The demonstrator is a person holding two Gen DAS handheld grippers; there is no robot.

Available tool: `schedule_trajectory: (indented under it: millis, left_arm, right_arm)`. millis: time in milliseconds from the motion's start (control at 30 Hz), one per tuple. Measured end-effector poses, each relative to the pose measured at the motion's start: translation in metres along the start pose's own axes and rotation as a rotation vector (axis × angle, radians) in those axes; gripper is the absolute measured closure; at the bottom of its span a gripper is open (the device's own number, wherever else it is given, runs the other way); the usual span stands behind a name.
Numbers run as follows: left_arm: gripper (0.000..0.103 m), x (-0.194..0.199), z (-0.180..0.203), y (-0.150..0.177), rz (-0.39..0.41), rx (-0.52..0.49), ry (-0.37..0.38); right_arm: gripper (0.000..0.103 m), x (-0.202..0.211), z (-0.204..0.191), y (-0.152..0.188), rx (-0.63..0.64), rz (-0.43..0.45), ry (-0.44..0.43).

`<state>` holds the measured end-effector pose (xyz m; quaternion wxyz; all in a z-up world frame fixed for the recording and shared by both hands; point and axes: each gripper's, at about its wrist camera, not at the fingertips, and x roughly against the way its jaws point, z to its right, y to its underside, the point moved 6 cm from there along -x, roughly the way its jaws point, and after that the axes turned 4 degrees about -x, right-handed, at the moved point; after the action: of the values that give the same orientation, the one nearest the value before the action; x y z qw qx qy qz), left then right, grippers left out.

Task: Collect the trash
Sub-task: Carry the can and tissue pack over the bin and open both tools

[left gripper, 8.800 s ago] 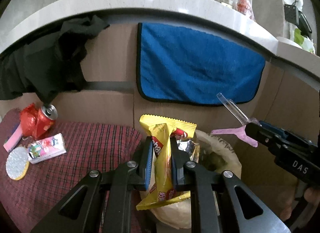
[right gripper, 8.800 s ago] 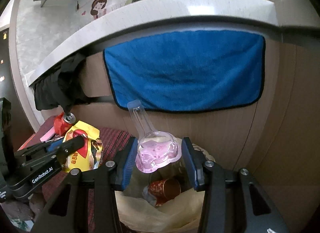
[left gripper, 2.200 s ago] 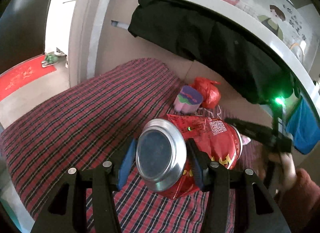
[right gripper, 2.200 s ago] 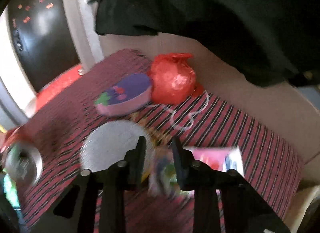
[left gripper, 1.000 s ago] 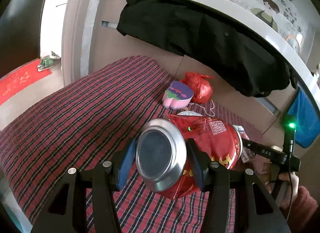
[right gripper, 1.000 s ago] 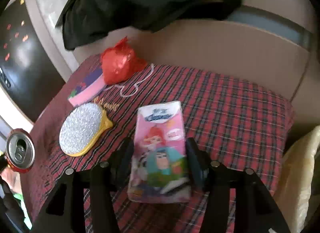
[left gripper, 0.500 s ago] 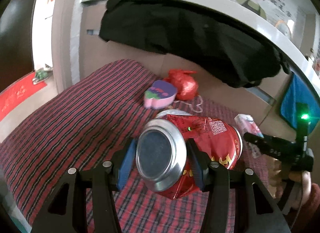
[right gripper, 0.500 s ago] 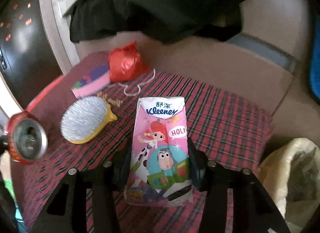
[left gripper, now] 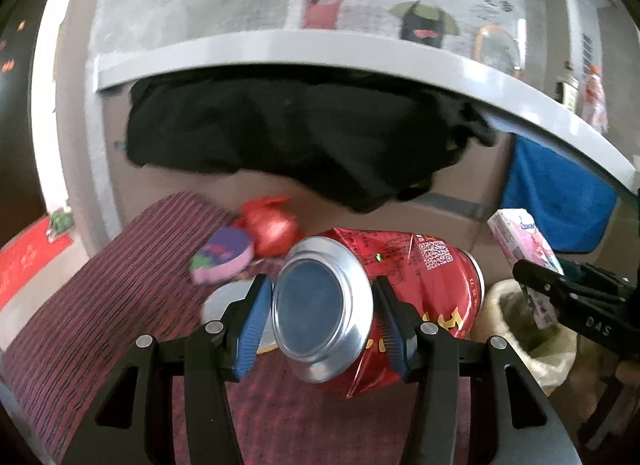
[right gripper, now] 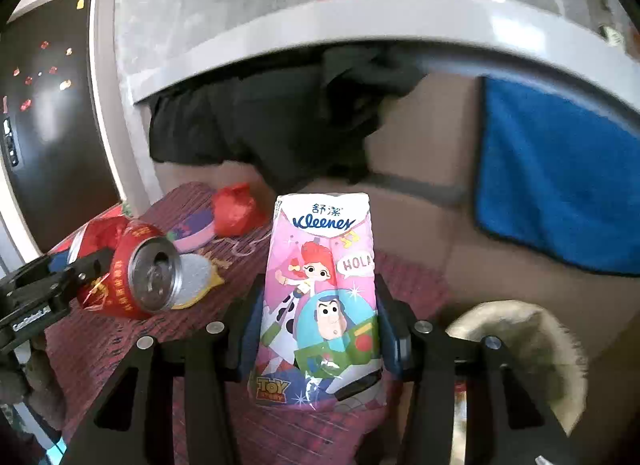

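Your left gripper (left gripper: 322, 315) is clamped on the dented red can (left gripper: 384, 297), held above the plaid-covered bench (left gripper: 100, 305). Your right gripper (right gripper: 318, 327) grips the pink tissue pack (right gripper: 320, 297) between its pads, also lifted off the bench. The trash bag (right gripper: 520, 341) stands open at the near right.
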<state>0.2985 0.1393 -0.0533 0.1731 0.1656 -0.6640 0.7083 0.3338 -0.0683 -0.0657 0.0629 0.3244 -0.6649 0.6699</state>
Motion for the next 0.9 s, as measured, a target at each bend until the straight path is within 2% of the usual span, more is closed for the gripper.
schedule_trajectory:
  millis: [167,467,733,900]
  left_arm:
    - [0.051,-0.002,0.059,-0.015,0.025,-0.040,0.060]
    - [0.051,0.000,0.161,-0.021,0.059,-0.128,0.144]
    - [0.051,0.000,0.205,-0.022,0.078,-0.173,0.156]
    - [0.051,-0.008,0.219,-0.018,0.069,-0.193,0.160]
  right_arm:
    - [0.057,0.037,0.037,-0.005,0.003,0.064,0.062]
    - [0.057,0.092,0.115,0.003,-0.058,0.142,0.179]
    - [0.057,0.112,0.166,0.015,-0.124,0.164,0.229]
    - [0.057,0.114,0.182,0.020,-0.149,0.172,0.240]
